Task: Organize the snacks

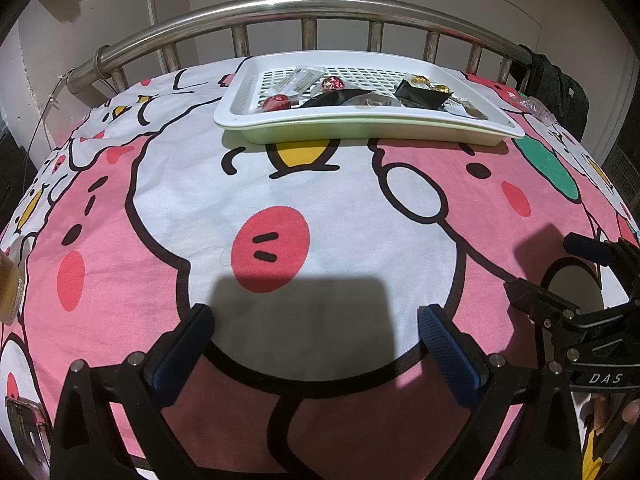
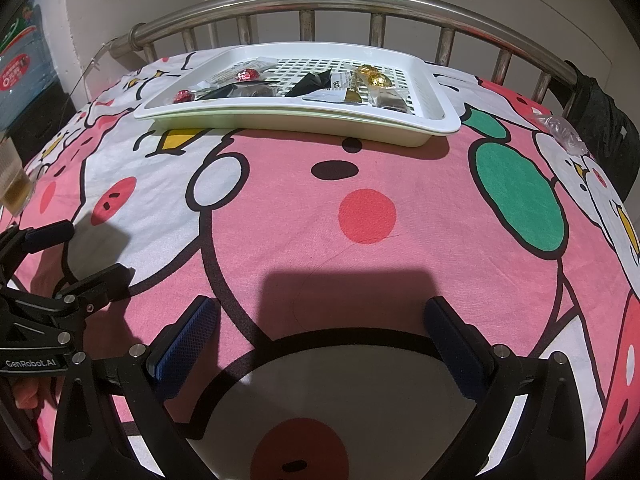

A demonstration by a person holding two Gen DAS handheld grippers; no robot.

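All visible snacks [image 1: 352, 94] lie in the tray [image 1: 240, 120] at the bed's [image 1: 320, 216] far end, so sorting looks nearly done; left gripper [image 1: 316, 320] and right gripper [image 2: 322, 312] gape wide, empty.

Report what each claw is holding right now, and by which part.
Nothing. The left claw and the right claw are both open and empty above the blanket; the snacks lie in the white tray.
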